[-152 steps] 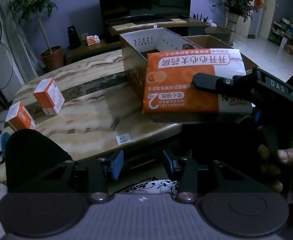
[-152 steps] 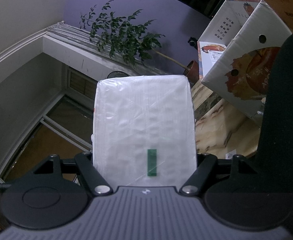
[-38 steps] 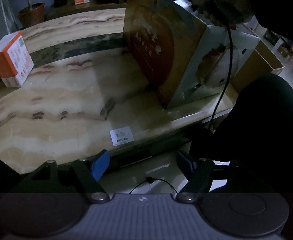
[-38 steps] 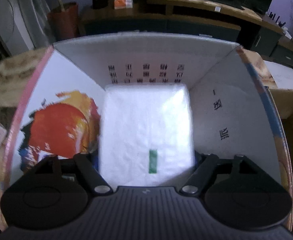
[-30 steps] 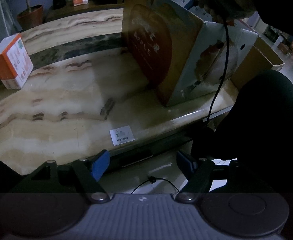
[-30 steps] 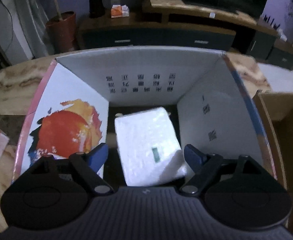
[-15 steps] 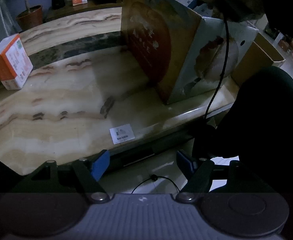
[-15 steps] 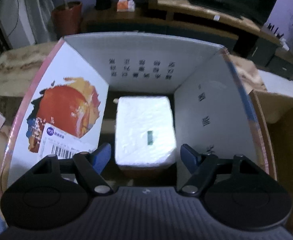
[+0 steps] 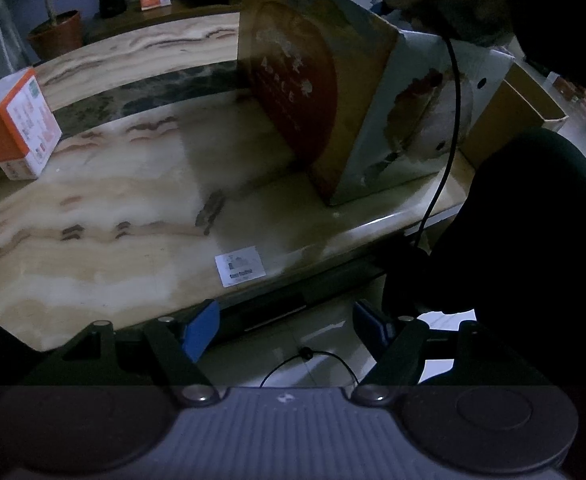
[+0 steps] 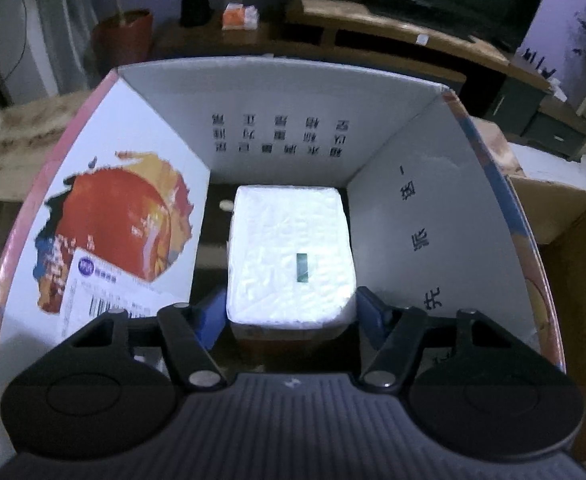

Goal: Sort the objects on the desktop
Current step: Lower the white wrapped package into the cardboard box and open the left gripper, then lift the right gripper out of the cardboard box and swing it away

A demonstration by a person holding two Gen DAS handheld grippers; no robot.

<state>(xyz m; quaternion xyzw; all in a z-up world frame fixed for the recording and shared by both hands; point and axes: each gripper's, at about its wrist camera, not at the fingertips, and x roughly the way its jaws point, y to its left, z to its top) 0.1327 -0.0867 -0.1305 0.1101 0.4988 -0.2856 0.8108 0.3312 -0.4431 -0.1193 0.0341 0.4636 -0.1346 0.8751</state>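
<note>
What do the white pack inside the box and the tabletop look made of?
White pack: seemingly soft crinkled plastic film, from its wrinkled glossy sheen. Tabletop: polished marble-like stone, veined bands and reflections, though possibly a laminate.

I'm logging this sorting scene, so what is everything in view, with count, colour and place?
Tissue pack: one, white, inside the printed box.
Printed box: one, white inside, red apple print, on the table.
Orange-white cartons: one at the table's left; part of another at the frame edge.
Marble table: one, beige, veined.
Brown cardboard box: one, right of the printed box.
Label: one, white, near table edge.
Left gripper: open, empty, below the table edge.
Right gripper: open, over the pack.
</note>
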